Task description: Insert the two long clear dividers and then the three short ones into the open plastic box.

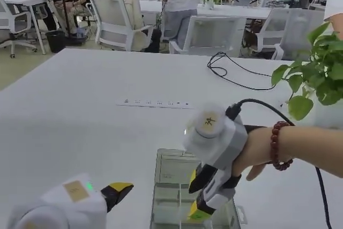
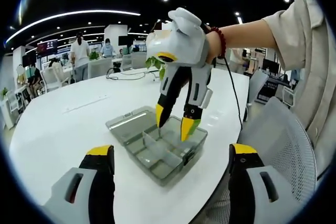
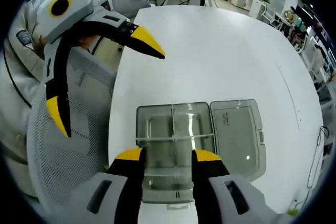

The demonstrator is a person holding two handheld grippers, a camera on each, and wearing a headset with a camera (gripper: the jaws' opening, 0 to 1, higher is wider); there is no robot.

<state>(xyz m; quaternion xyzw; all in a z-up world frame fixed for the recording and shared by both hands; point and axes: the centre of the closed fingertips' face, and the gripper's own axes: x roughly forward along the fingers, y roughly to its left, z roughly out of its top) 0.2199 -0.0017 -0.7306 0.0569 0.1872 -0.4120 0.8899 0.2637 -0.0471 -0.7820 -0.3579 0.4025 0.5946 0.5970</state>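
Note:
The open clear plastic box (image 1: 158, 191) lies near the front edge of the white table, its lid (image 1: 172, 164) folded flat on the far side. My right gripper (image 1: 197, 197) points down into the box, fingers apart, and I make out nothing between them. In the right gripper view the gripper (image 3: 168, 156) hovers over the box (image 3: 157, 121), where clear dividers (image 3: 173, 138) split it into compartments. My left gripper (image 1: 115, 191) waits open left of the box. From the left gripper view (image 2: 170, 153), the right gripper (image 2: 174, 124) dips into the box (image 2: 157, 156).
A black cable (image 1: 236, 71) loops across the far right of the table beside a potted plant (image 1: 316, 73). A flush socket strip (image 1: 155, 102) lies mid-table. A grey mesh chair (image 3: 68, 129) stands at the near edge. Office chairs and people fill the background.

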